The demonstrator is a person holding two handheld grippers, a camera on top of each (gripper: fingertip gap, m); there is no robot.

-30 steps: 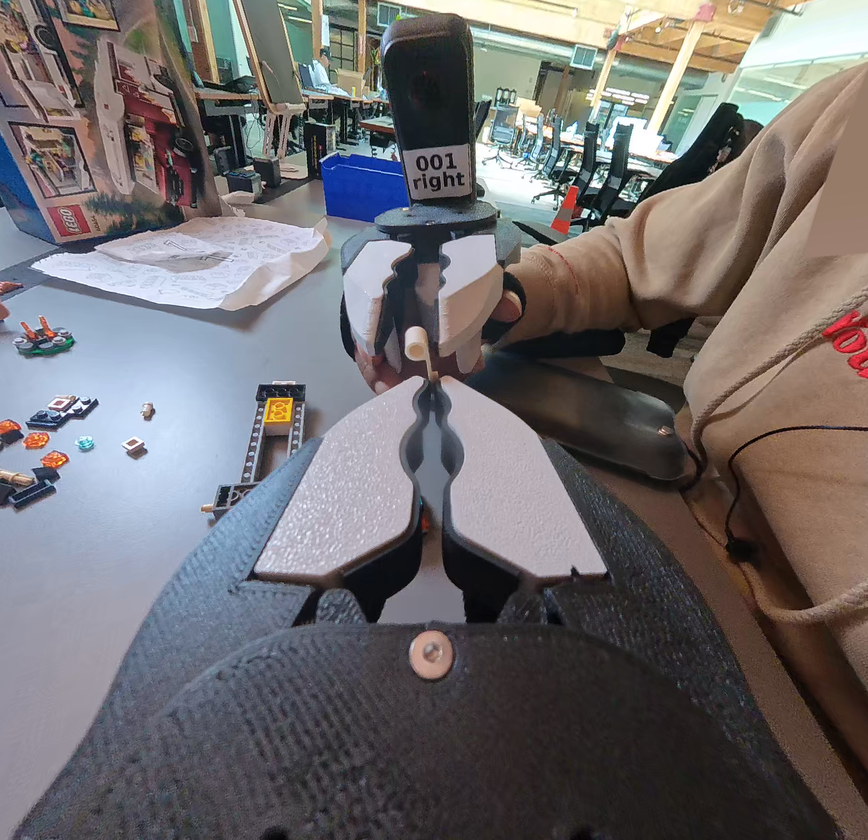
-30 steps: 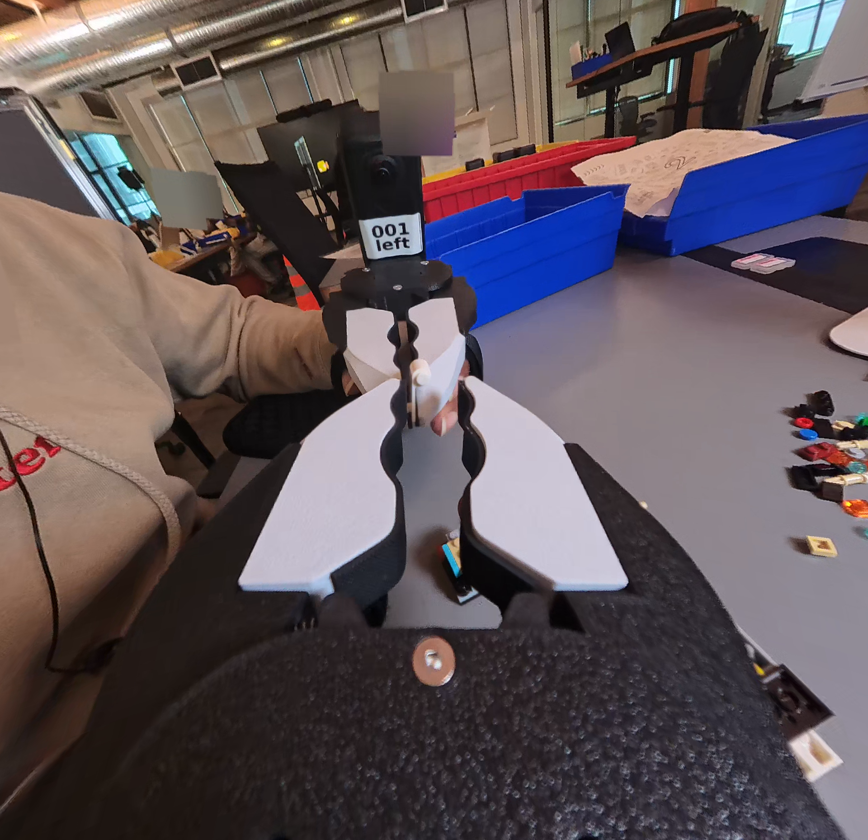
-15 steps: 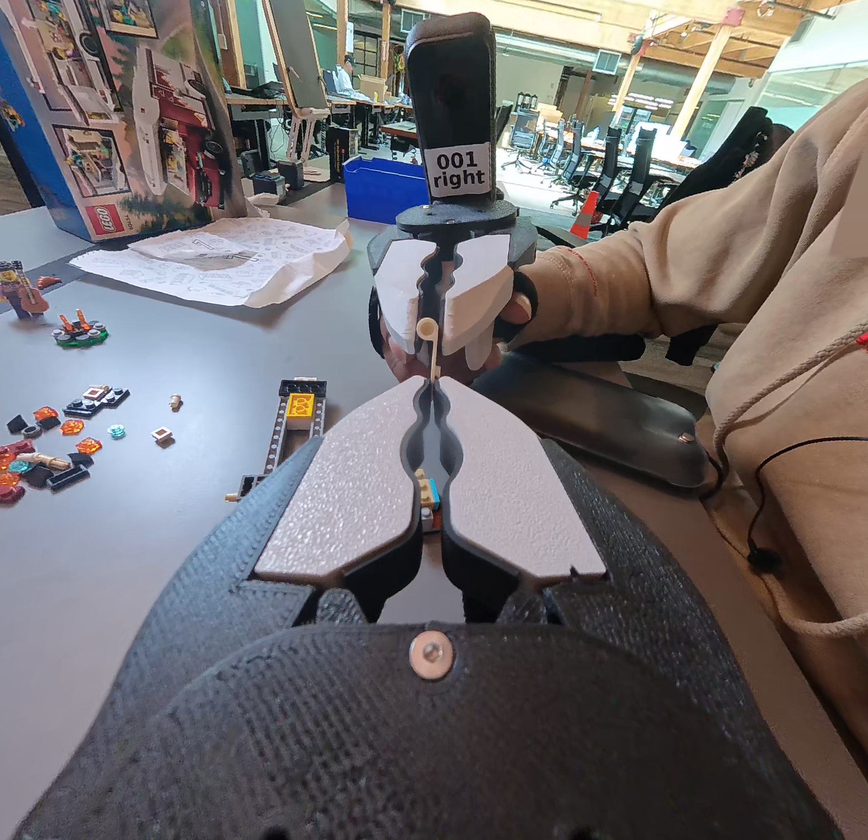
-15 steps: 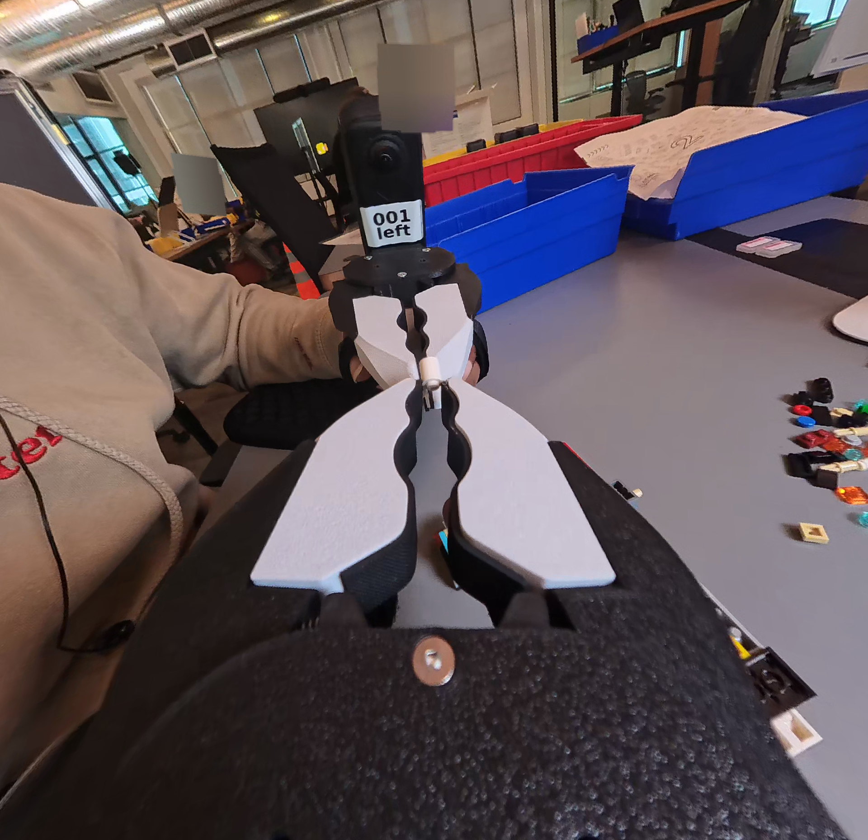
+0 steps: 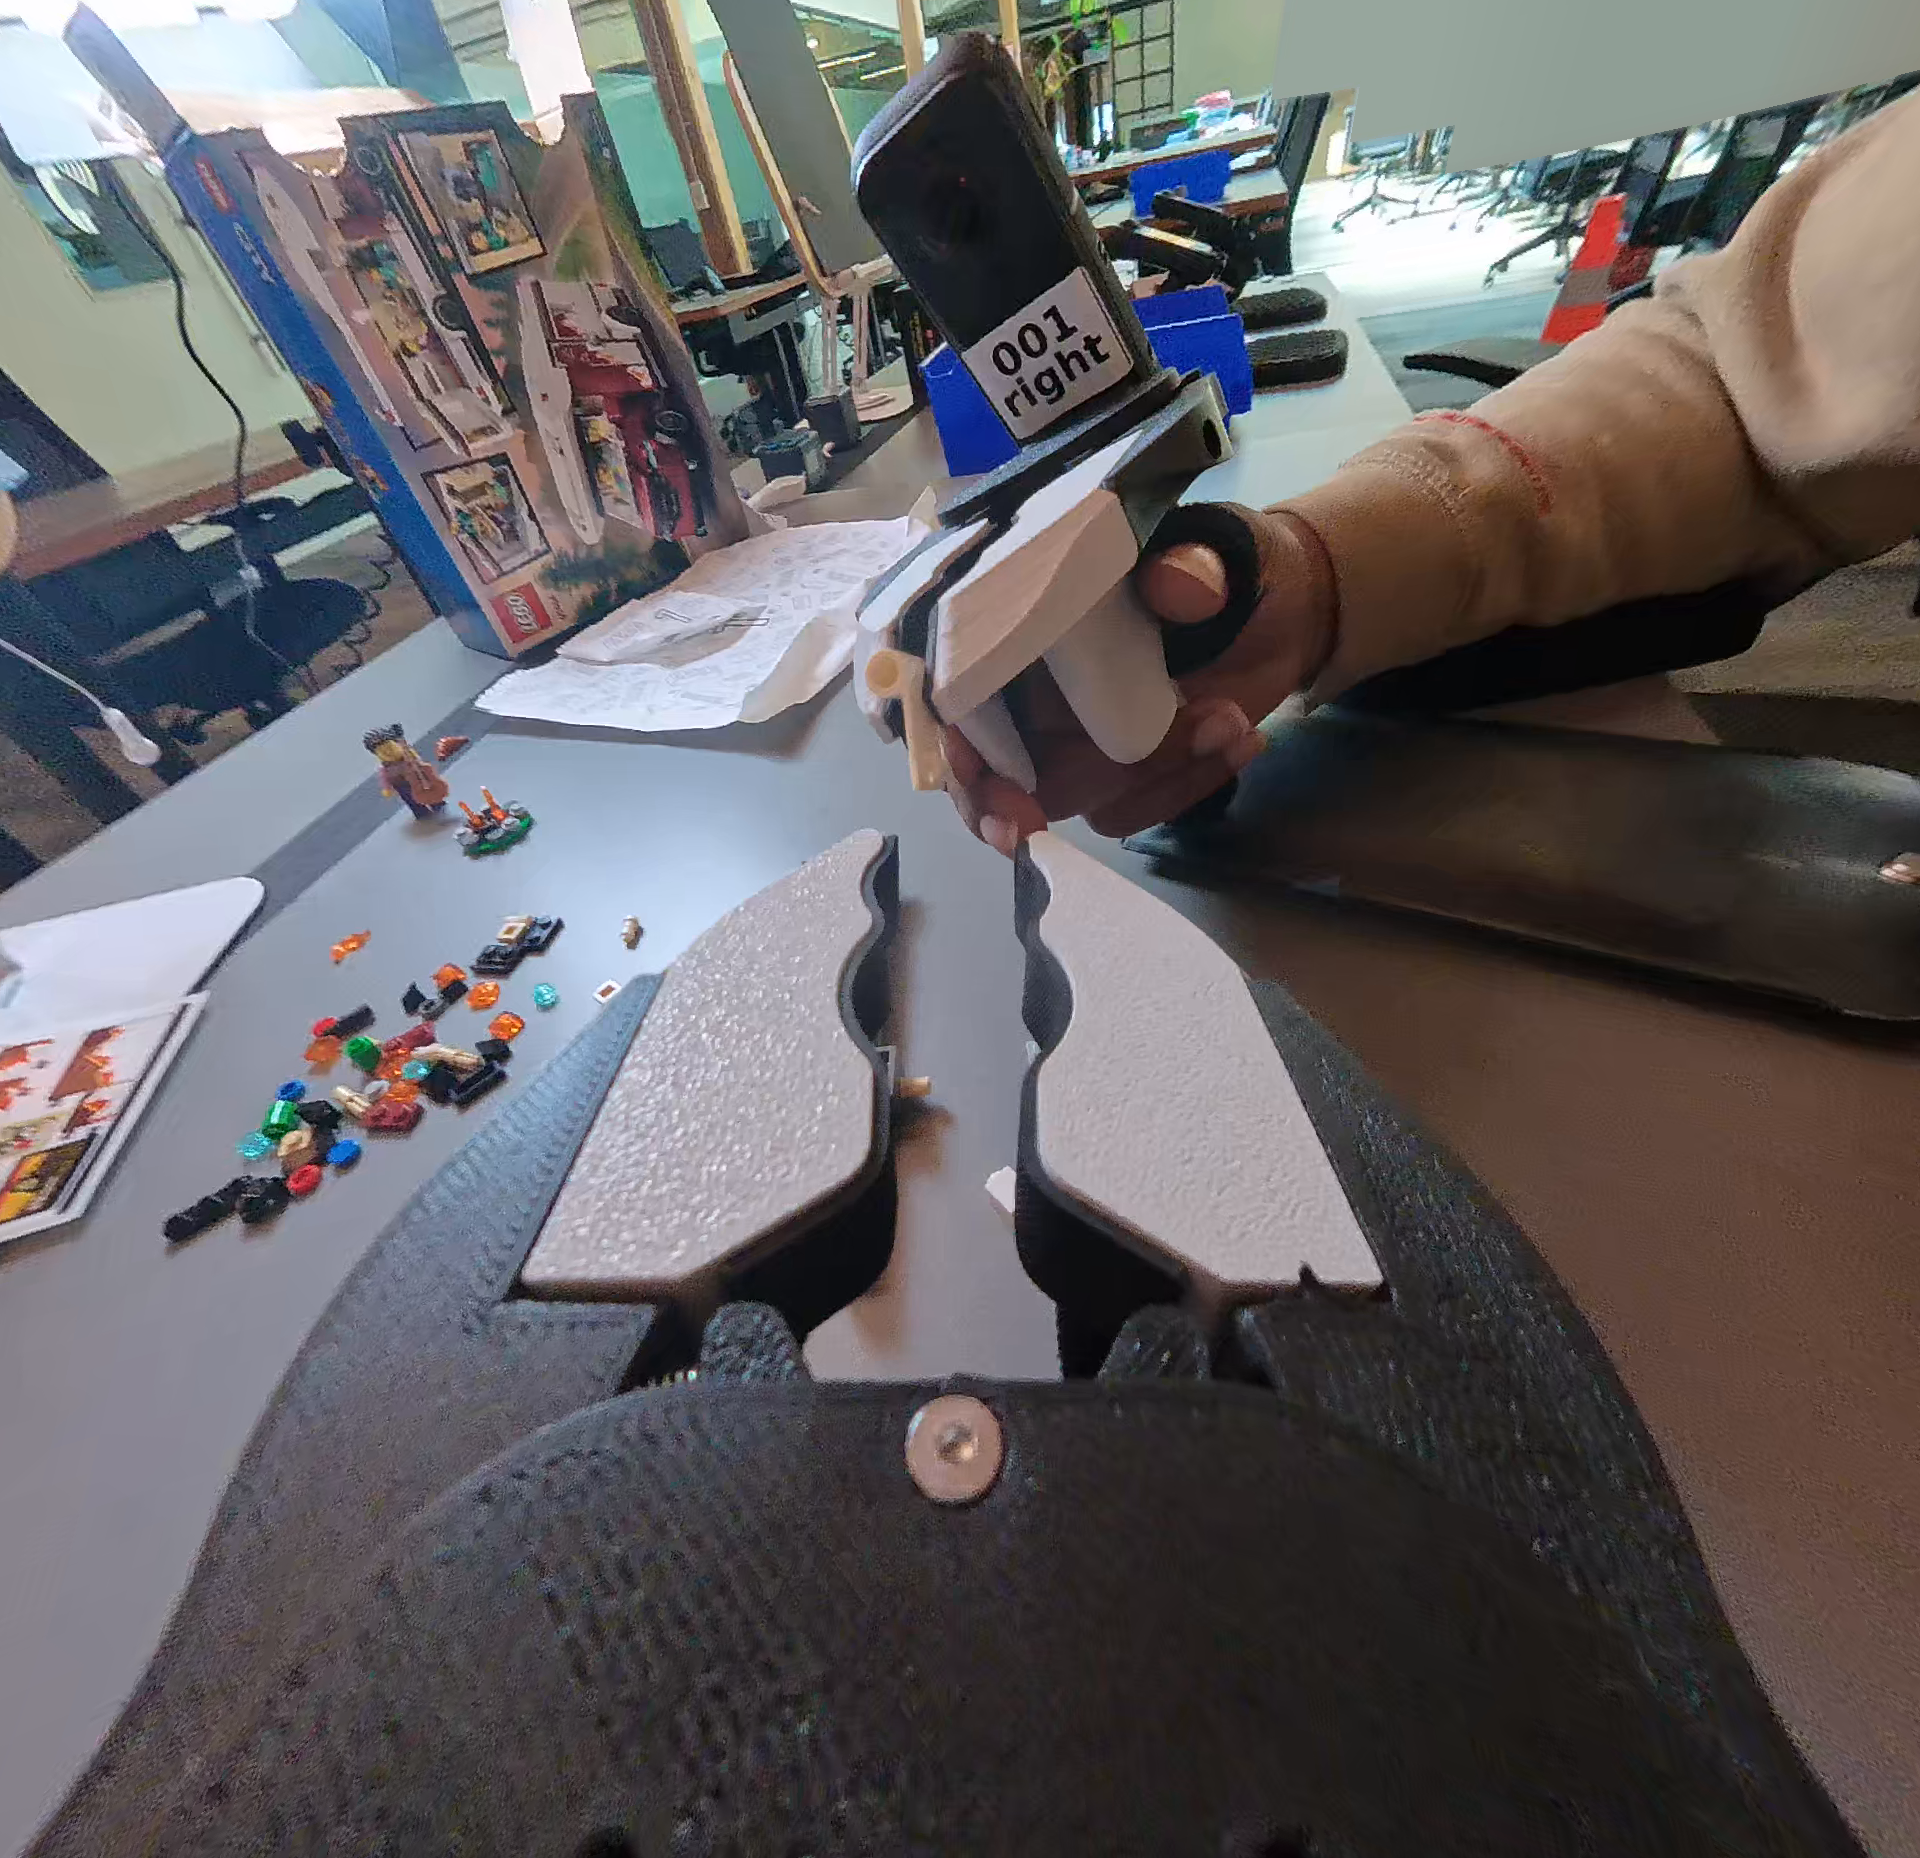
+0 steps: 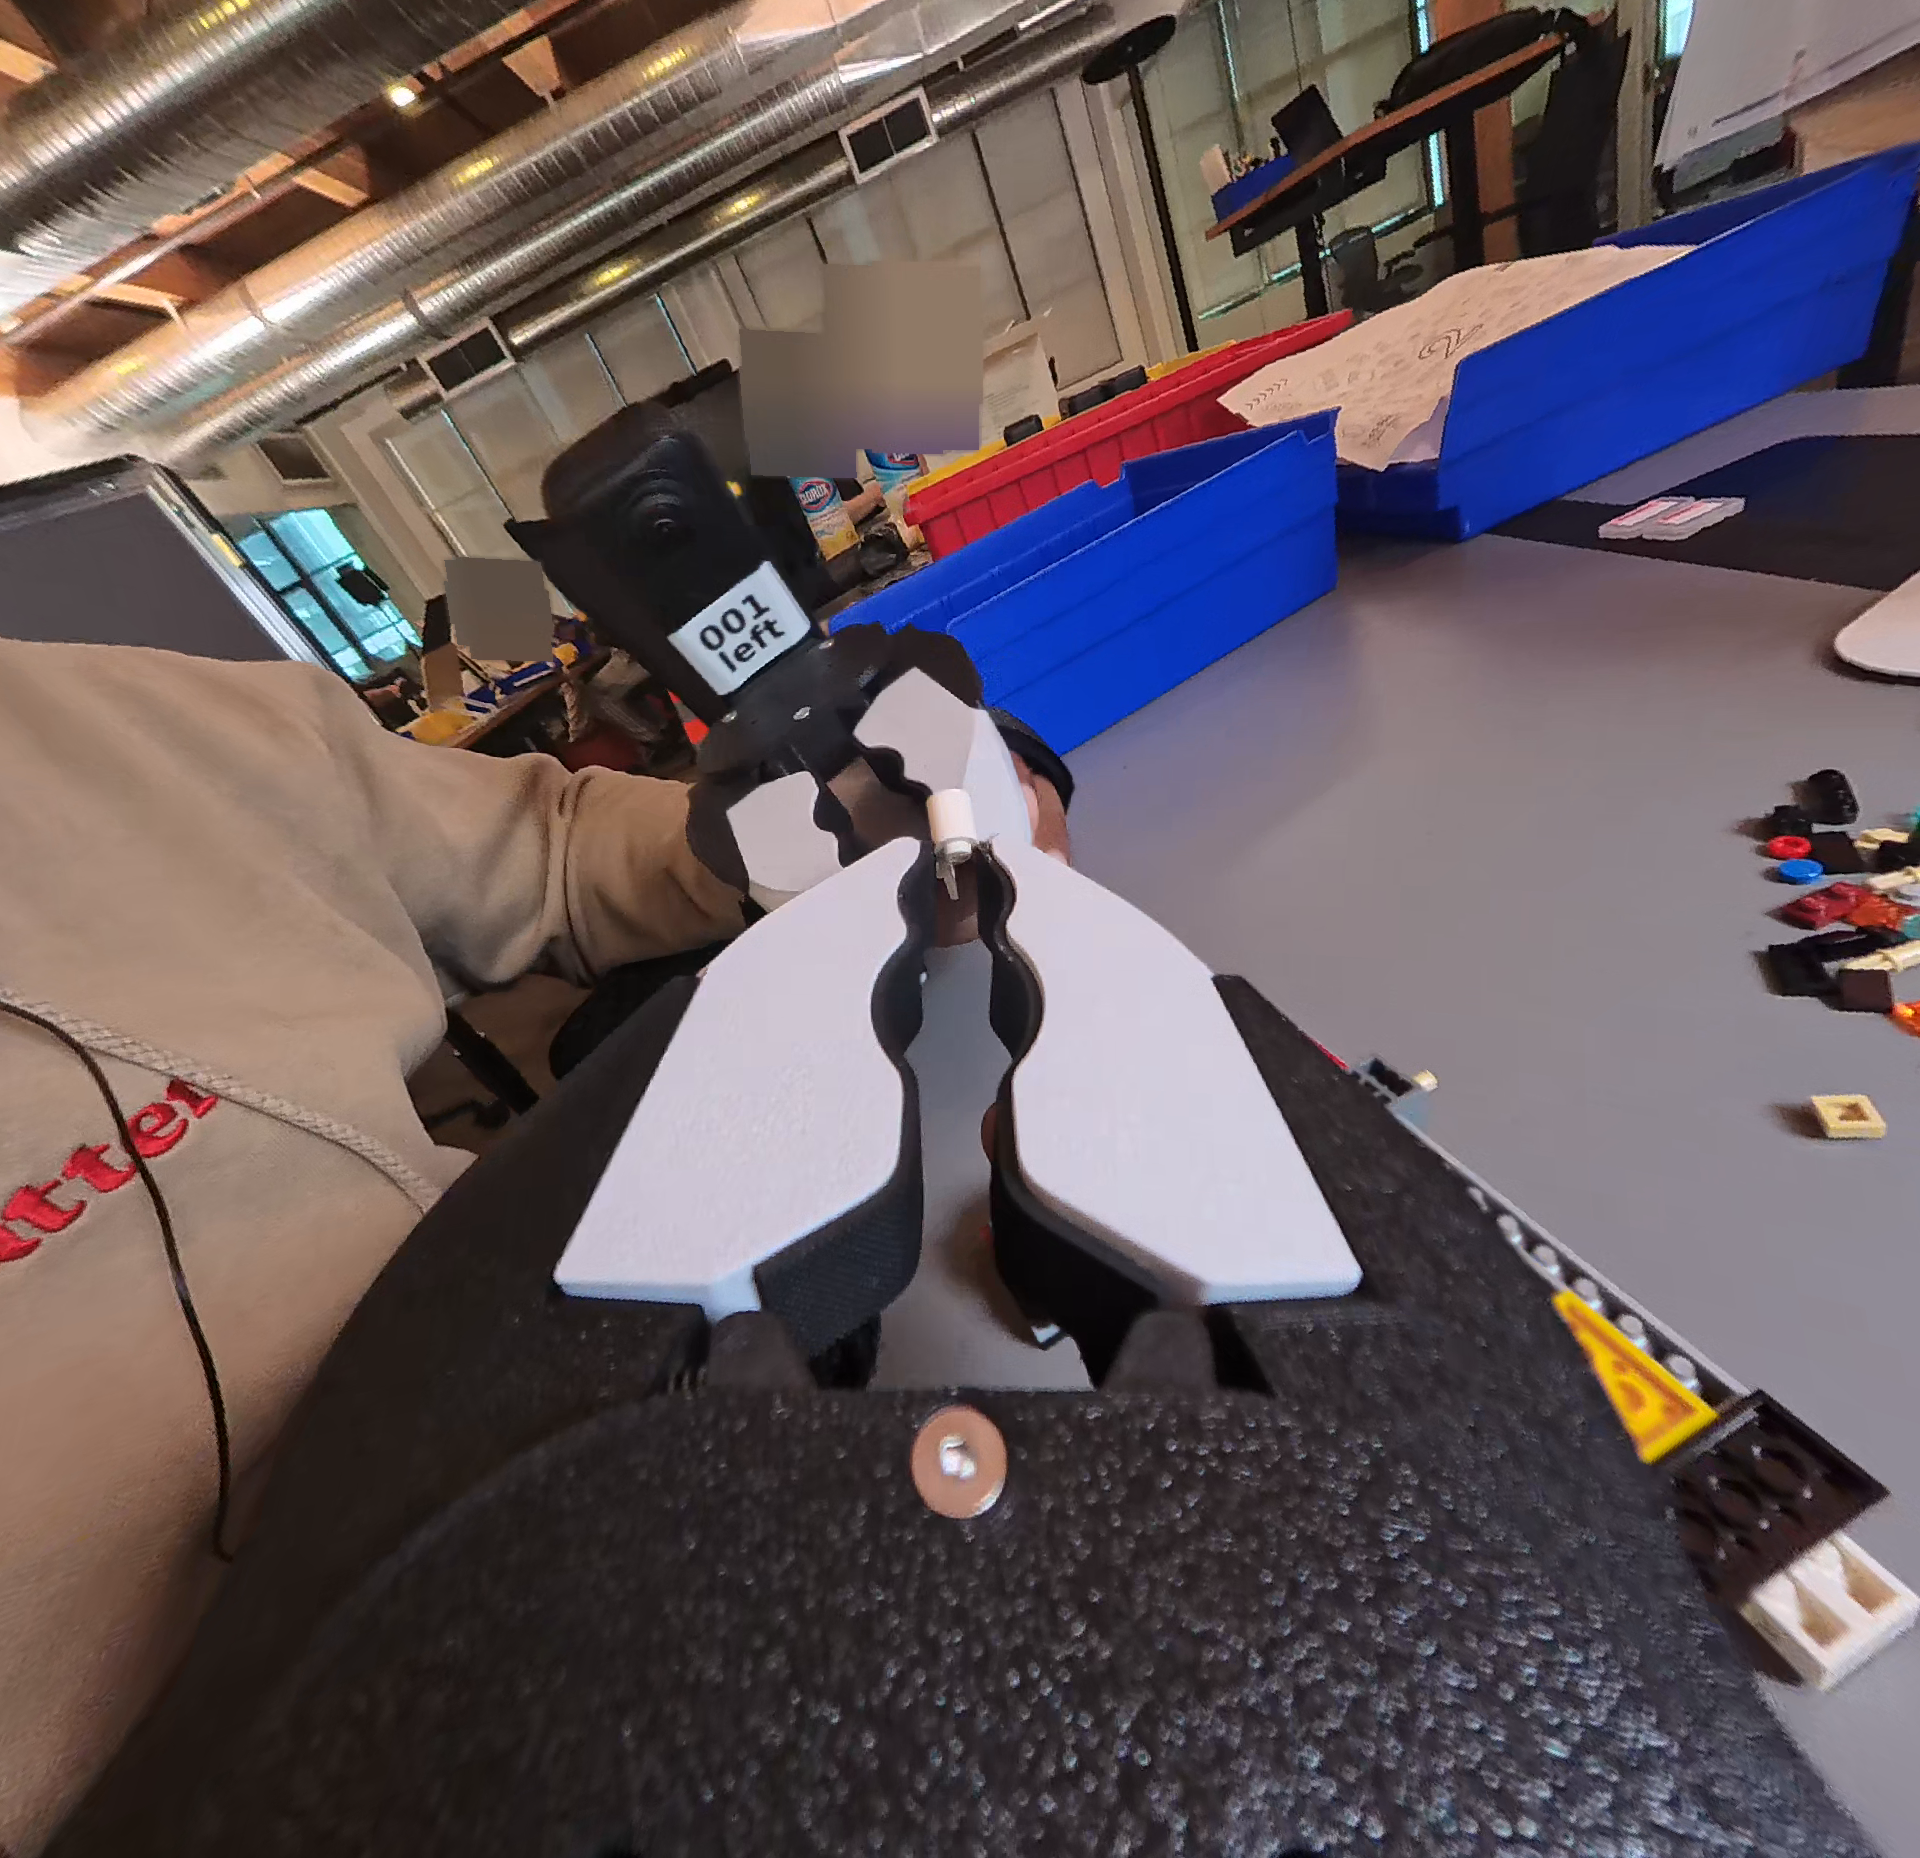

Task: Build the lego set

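We work at a grey table (image 5: 644, 852) in an open office with exposed ducts and wooden beams. A printed set box (image 5: 488, 374) stands at the far edge beside a crumpled paper sheet (image 5: 717, 634); blue bins (image 6: 1132, 582) and a red bin (image 6: 1122, 447) line the other side. Loose lego pieces (image 5: 384, 1060) lie scattered on the table, with a minifigure (image 5: 410, 769) and an instruction booklet (image 5: 73, 1112) nearby. A long black lego frame (image 6: 1662, 1413) with a yellow tile lies just beside our right gripper (image 6: 961, 858).

Our left gripper (image 5: 956, 852) is spread apart and holds nothing. Our right gripper is clenched at the tips on a small cream lego pin (image 6: 951, 832), raised above the table, near the left gripper's tips.
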